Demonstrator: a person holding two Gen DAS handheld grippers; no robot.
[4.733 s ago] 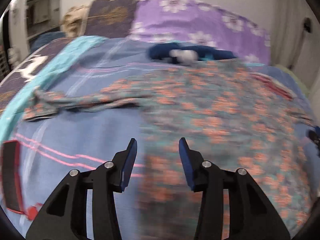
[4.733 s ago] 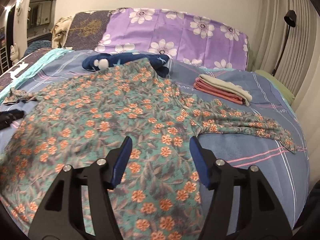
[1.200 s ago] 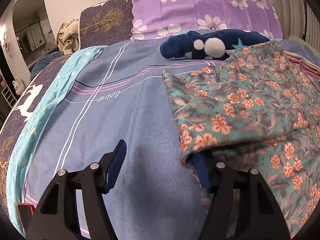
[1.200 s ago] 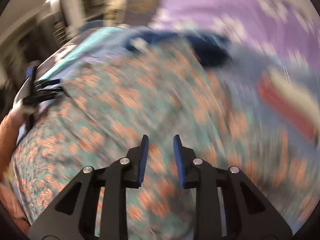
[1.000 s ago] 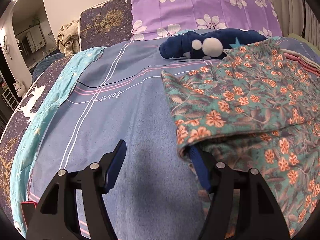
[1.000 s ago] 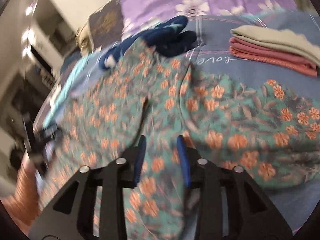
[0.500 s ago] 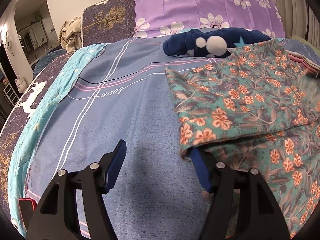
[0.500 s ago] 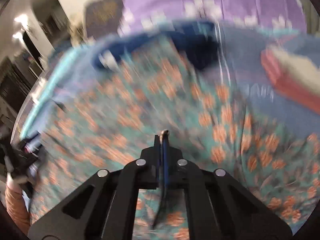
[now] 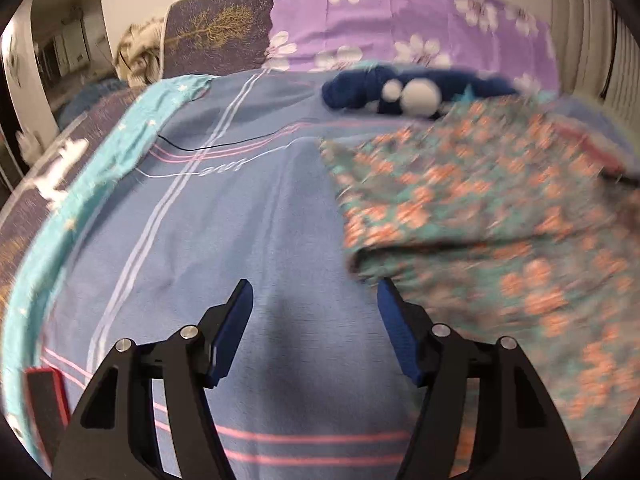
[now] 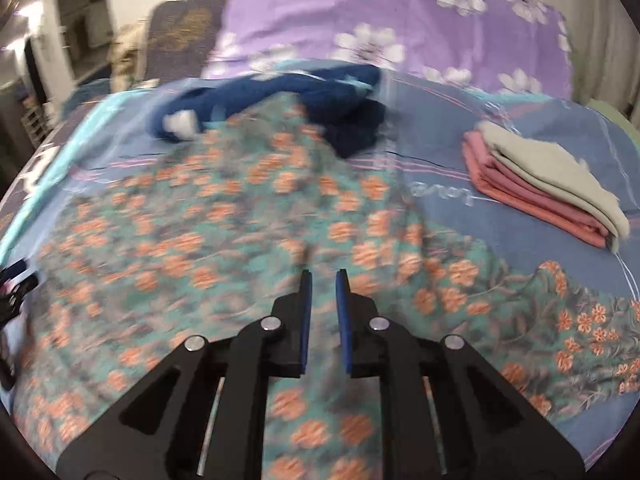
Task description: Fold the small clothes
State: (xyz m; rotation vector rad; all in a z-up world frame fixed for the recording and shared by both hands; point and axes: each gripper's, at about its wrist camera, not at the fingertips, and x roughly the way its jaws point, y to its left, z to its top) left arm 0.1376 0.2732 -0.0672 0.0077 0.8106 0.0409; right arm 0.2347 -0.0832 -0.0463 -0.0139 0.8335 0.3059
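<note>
The floral garment (image 10: 224, 240) lies spread on the bed (image 9: 248, 216) — a navy plush toy (image 10: 280, 92) at its far edge, folded clothes (image 10: 544, 184) beside. Left hand-held gripper (image 9: 314, 292) spread, closing slightly, empty; right hand-held gripper (image 10: 322, 276) narrowly parted, just reopening — nothing between.

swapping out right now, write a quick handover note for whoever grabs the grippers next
Left gripper: open, empty, over the blue bedsheet at the left edge of the floral garment.
Right gripper: jaws just reopened to a narrow gap, nothing held, above the garment's middle.
Done: left side folded inward; folded pink and beige stack sits to the right.
Left: right sleeve lies spread out; fold it in, then fold the body. Navy garment unfolded behind.
</note>
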